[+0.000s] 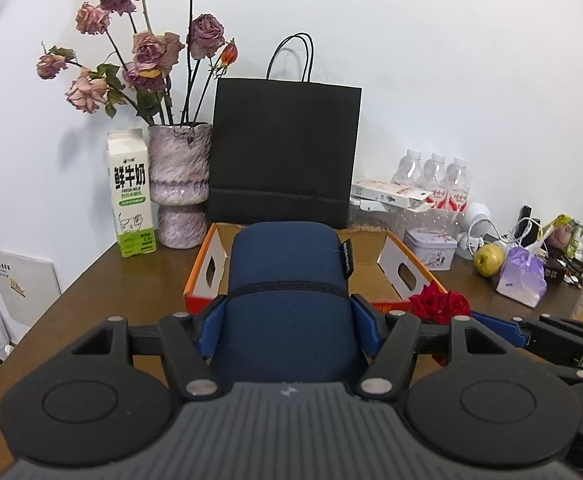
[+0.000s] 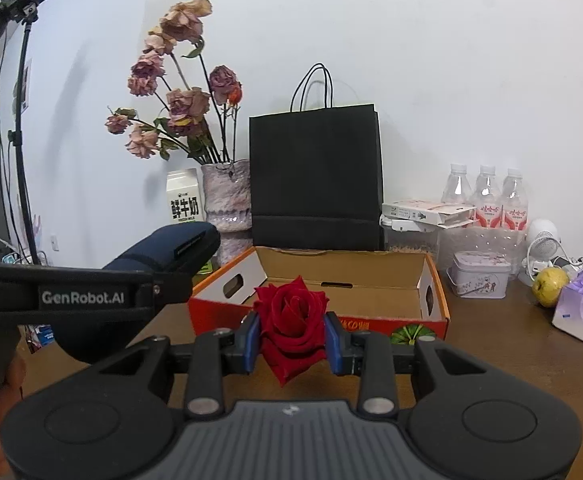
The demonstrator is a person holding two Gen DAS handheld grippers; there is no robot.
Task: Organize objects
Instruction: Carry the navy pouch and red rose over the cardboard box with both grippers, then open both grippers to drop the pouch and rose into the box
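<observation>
Left gripper [image 1: 287, 330] pinching blue pouch [image 1: 287, 280], long axis pointing 12 o'clock; right gripper [image 2: 291, 338] clamping red rose [image 2: 291, 316]; open box [image 2: 437, 280] lying just ahead at 12 o'clock, both carrying equally near.

Left gripper [image 1: 287, 320] and right gripper [image 2: 291, 338]: black linkage arms, silver pivot screws, blue finger pads, ribbed grey housing; side marking reads "GenRobot.AI".

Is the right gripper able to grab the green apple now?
Probably not yet. The right gripper is shut on a red rose, so its jaws are full. The apple sits unblocked on the table, off to the right.
</observation>
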